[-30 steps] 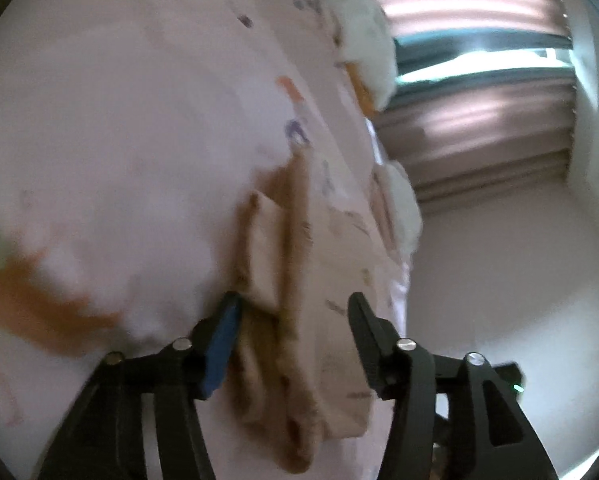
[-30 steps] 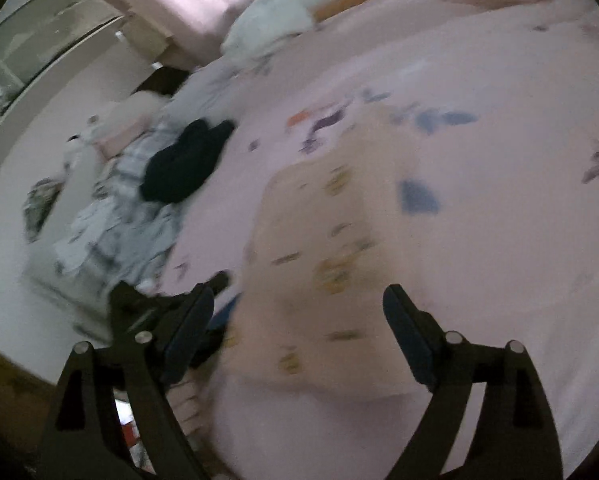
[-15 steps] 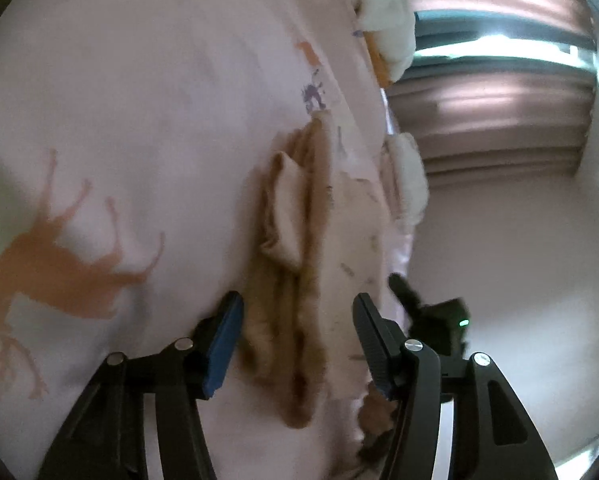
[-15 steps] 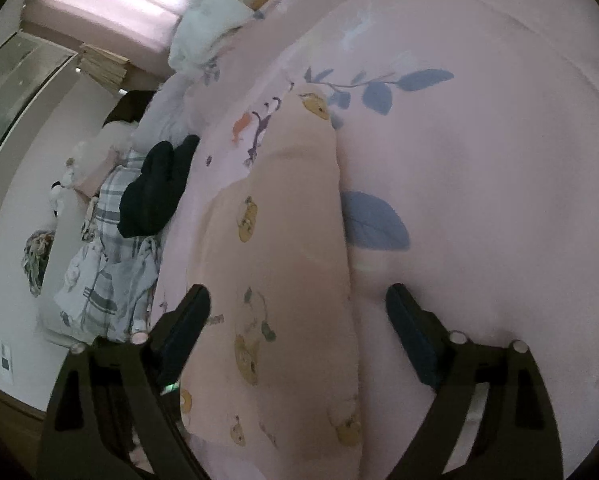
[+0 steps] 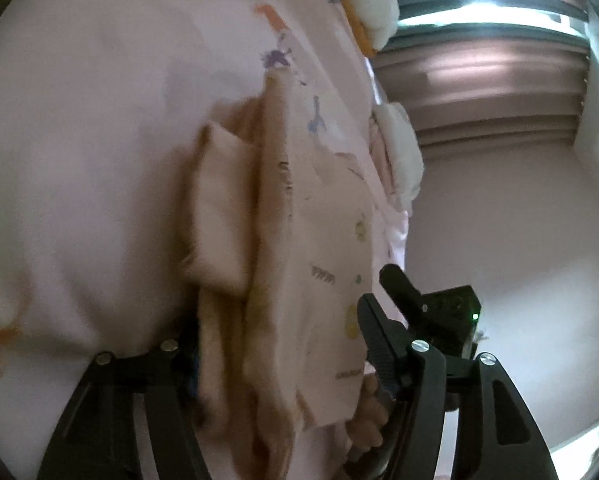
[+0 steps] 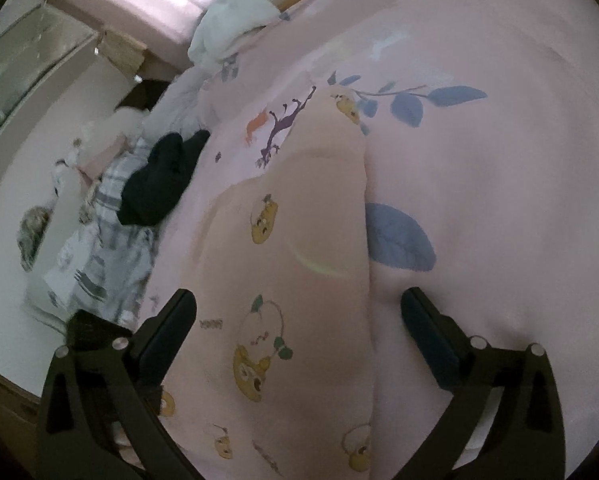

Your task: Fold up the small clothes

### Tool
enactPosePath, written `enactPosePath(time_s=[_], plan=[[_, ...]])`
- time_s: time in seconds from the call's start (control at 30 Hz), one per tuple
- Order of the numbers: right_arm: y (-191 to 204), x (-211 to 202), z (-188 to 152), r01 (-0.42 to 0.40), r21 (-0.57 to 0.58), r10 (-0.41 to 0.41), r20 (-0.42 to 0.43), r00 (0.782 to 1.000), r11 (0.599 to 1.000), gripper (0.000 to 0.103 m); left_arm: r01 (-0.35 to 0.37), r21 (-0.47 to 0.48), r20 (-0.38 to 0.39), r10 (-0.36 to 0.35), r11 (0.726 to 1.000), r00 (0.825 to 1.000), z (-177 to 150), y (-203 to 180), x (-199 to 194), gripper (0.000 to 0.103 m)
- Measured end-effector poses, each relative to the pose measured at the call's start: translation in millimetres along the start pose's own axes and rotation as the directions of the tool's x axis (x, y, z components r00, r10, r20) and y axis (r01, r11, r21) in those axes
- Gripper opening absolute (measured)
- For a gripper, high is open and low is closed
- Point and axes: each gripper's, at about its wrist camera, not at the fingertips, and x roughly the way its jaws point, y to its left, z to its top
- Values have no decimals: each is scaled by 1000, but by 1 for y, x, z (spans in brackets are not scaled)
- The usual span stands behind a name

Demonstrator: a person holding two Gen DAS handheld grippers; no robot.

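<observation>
A peach garment [image 5: 319, 240] printed with small bears lies folded lengthwise on the pink bed cover [image 5: 99, 120]. A plain flap [image 5: 223, 208] is doubled over its left side. My left gripper [image 5: 281, 344] straddles its near end. Its jaws are opening, the cloth lies loose between them, and the left finger is partly hidden behind the fabric. In the right wrist view the same garment [image 6: 299, 208] runs away from me. My right gripper [image 6: 299, 320] stands wide over it, its jaws still opening and not pressing the cloth. The right gripper [image 5: 419, 300] also shows in the left wrist view.
A black garment [image 6: 159, 176] and a plaid cloth [image 6: 111, 248] lie near the bed's left edge. White pillows [image 6: 239, 12] sit at the head, and another white pillow [image 5: 399, 152] lies by the curtains [image 5: 479, 92]. A hand's fingers [image 5: 369, 412] show beside my left gripper.
Both views have closed in on the garment, which now fills the space between each pair of jaws. Both pairs of jaws stand wider. The right gripper has come into the left wrist view.
</observation>
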Motion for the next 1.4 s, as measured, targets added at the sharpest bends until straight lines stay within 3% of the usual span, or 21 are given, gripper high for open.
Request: enactPosePath(time_s=[0.07, 0.1, 0.13, 0.2, 0.27, 0.37, 0.53, 0.83, 1.0, 1.13, 1.23, 1.33, 1.4], plan=[[-2, 0, 3, -19, 10, 19, -13, 1000, 1000, 99, 9, -17, 6, -9, 1000, 1000, 5, 2, 7, 63], [-2, 1, 4, -17, 6, 17, -17, 1000, 1000, 96, 14, -42, 16, -13, 999, 1000, 7, 5, 7, 56], [-3, 2, 5, -7, 2, 7, -19, 1000, 1000, 90, 12, -73, 27, -10, 997, 1000, 8, 9, 7, 45], [-5, 2, 7, 2, 5, -2, -11, 1000, 1000, 75, -1, -139, 30, 5, 990, 1000, 11, 23, 9, 33], [-11, 3, 9, 12, 25, -12, -4, 1000, 1000, 51, 11, -147, 36, -6, 989, 999, 12, 24, 9, 33], [-20, 6, 8, -20, 32, 20, 5, 1000, 999, 34, -61, -85, 72, 67, 995, 995, 8, 13, 12, 32], [-15, 6, 1, 26, -34, -25, 43, 999, 999, 28, -75, -43, 115, 79, 996, 990, 4, 10, 13, 31], [-17, 0, 3, -46, -35, 48, 44, 998, 998, 21, -36, -28, 126, 40, 999, 991, -2, 15, -2, 25], [-4, -15, 6, -74, -68, 78, 57, 995, 995, 20, -104, 116, 183, 81, 988, 980, -5, -25, -5, 23], [14, -44, 13, -105, -127, 117, 86, 989, 986, 20, -36, 185, 190, 1, 982, 982, -14, -55, -17, 23], [26, -81, 23, -151, -164, 175, 139, 975, 975, 20, -24, 263, 209, -33, 964, 977, -21, -91, -21, 23], [36, -112, 31, -131, -216, 171, 177, 969, 967, 20, -24, 346, 210, -52, 938, 976, -27, -129, -18, 23], [37, -133, 40, -134, -226, 180, 197, 964, 965, 20, 21, 365, 184, -94, 931, 978, -29, -148, -14, 23]])
